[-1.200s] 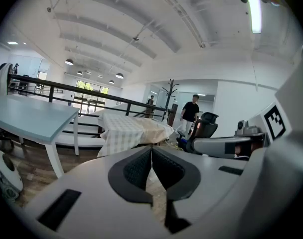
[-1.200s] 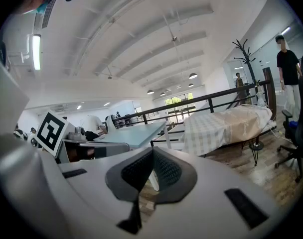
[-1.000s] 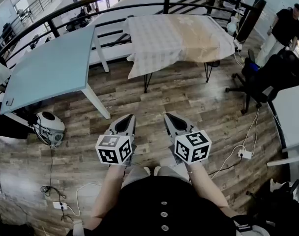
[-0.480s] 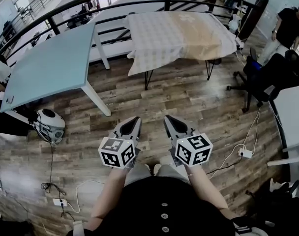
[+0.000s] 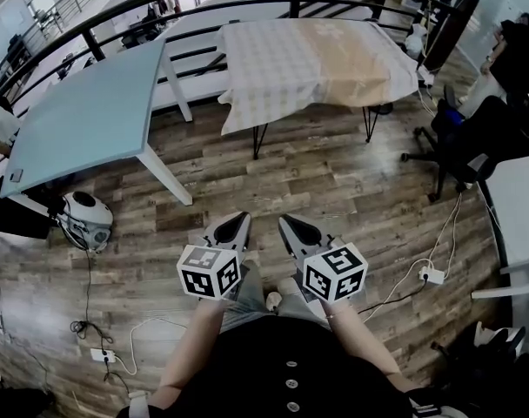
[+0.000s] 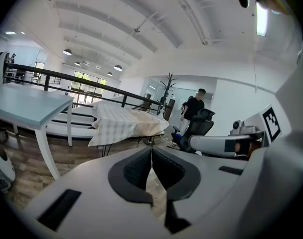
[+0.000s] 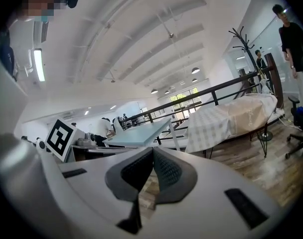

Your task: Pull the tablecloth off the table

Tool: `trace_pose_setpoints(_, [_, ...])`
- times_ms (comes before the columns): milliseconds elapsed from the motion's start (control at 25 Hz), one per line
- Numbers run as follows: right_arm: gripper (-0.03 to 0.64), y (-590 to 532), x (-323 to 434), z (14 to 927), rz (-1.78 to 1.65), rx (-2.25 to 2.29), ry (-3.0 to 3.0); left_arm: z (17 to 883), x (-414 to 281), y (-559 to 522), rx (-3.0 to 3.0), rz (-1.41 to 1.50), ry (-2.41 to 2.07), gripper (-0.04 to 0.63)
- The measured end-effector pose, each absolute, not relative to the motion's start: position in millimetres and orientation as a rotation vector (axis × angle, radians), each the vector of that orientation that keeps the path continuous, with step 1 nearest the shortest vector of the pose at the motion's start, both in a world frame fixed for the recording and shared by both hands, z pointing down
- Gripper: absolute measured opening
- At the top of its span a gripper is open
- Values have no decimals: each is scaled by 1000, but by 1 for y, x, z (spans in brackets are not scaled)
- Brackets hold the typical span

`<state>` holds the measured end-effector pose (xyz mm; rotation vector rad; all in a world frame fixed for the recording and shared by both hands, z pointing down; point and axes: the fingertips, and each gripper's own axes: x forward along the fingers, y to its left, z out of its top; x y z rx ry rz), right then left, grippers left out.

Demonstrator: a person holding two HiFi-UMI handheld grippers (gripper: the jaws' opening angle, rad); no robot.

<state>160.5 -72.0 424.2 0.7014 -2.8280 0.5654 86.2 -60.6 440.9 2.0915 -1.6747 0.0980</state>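
A checked tablecloth [image 5: 308,59] covers a table [image 5: 259,144], draping over its edges. A blue table [image 5: 90,116] stands beside it. Cables [image 5: 411,279] lie on the wooden floor [image 5: 317,181].

The tablecloth [image 5: 312,64] is pale checked, part beige; the neighbouring table [image 5: 90,116] is light blue; the plank floor [image 5: 334,181] is brown.

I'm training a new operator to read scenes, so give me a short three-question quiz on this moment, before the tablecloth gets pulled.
1. Pick one: the checked tablecloth lies on A) the floor, B) the hairpin-legged table, C) the pale blue table.
2. True or false: the left tongs and right tongs are both shut and empty.
3. What black seat stands to the right of that table?
Key: 1 B. 2 True. 3 The office chair.
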Motion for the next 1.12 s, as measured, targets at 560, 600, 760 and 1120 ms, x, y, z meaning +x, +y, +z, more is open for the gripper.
trace_pose_setpoints(560, [28, -167, 113, 433, 469, 779, -2782, 453, 30, -152, 2095, 118, -1654, 17])
trace_pose_setpoints(600, [28, -176, 104, 430, 447, 780, -2783, 452, 21, -162, 2102, 120, -1648, 17])
trace_pose_setpoints(760, [28, -208, 68, 420, 400, 793, -2777, 442, -14, -200, 2123, 102, -1622, 17])
trace_pose_setpoints(1120, [28, -290, -23, 413, 395, 820, -2775, 437, -94, -281, 2164, 120, -1568, 17])
